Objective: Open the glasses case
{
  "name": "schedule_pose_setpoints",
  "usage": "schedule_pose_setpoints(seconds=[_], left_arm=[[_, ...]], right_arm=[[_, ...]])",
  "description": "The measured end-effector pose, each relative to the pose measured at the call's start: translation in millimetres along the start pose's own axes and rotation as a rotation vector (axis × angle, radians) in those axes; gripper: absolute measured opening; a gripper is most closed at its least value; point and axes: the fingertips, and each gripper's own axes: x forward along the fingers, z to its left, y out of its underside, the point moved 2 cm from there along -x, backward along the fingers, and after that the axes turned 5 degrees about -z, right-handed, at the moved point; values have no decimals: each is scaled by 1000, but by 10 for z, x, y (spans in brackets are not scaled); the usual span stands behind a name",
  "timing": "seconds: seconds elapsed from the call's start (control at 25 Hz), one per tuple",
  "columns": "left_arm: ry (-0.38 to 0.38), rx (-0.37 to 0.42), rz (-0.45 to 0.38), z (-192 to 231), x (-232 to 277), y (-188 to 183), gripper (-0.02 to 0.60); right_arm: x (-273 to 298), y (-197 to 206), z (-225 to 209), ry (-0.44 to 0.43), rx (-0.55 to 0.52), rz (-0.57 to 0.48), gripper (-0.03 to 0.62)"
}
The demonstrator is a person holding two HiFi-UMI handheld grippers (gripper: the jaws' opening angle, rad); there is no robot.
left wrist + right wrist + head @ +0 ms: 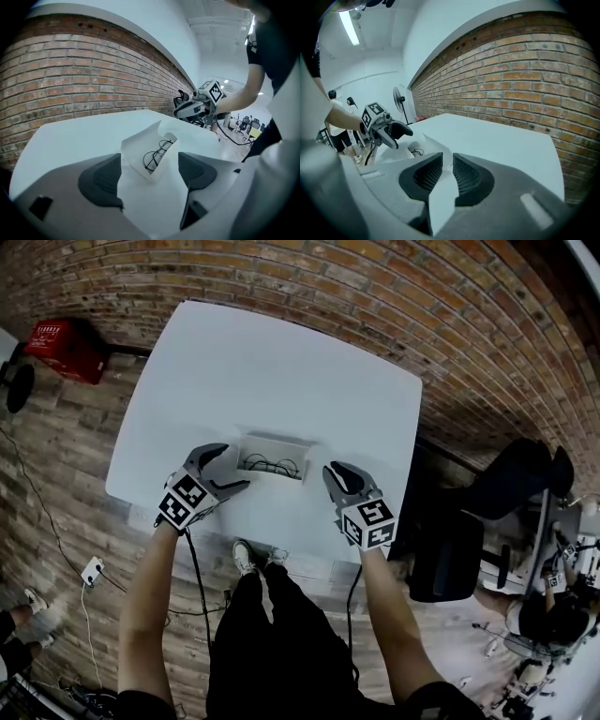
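Seems finished: glasses case (274, 440) open on the worktop (281, 362), spectacles (272, 465) showing inside. Left tongs (234, 467) wide and empty, right tongs (447, 161) narrow, empty too.

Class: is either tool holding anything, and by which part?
Nothing is held: the left tool gapes beside the open glasses case, and only table shows between the right tool jaws.

The head view looks steeply down on the table (281, 362). Gripper views skim it from seven and five o'clock, sharing the glasses case (277, 442).
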Motion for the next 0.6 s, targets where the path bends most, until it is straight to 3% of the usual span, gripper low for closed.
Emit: schedule_pose_setpoints(seconds=[0.24,0.28,0.36,0.4,0.6], left_arm=[[-86,-84,-55,-59,-97,6,365],[-99,-98,-65,-71,-114,8,321],[-113,-134,-91,-127,-166,15,117],[-118,-155,-103,-163,-196,14,77],[-181,-196,-170,-253,-358,-169,16]], right_arm=[[-249,82,-15,45,48,-8,67],[-287,97,-25,51,60,-7,67],[-372,134,-23,59,80,-2,67],[-422,144,-18,63,89,0,67],[-622,20,-59,83,137,-42,66]])
